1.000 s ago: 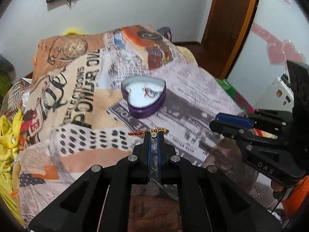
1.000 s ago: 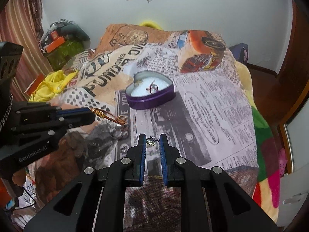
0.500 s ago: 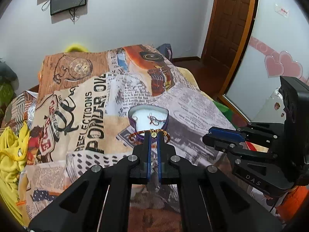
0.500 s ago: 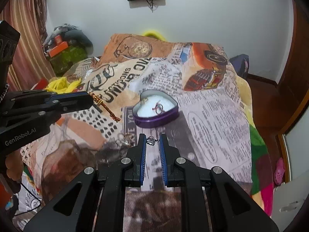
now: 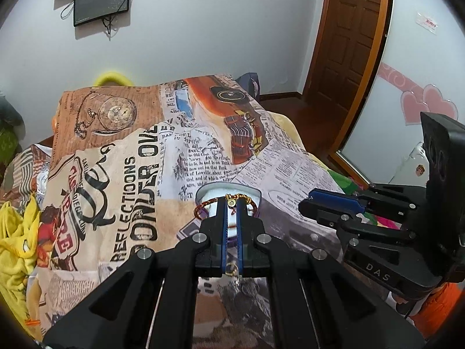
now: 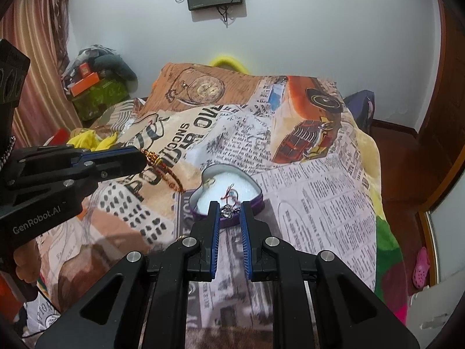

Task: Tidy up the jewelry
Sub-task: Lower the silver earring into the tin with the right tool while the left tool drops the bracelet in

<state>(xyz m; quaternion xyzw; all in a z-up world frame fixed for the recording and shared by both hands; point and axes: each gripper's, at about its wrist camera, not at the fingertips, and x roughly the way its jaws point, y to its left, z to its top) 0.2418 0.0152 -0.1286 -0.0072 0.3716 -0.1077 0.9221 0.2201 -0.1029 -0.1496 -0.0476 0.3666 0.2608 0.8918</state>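
Bedspread (image 6: 305, 180) lay bare around the heart-shaped box (image 6: 255, 200); yellow cloth (image 5: 14, 241) crowded its left edge.

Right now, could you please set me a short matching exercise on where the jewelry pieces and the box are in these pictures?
Things:
1. braided bracelet
2. silver charm
3. heart-shaped box
4. red string piece

Places:
A. lying inside the box
B. resting on the bedspread
C. pinched in the left gripper
D. pinched in the right gripper

Pairs: 1-C, 2-D, 3-B, 4-A
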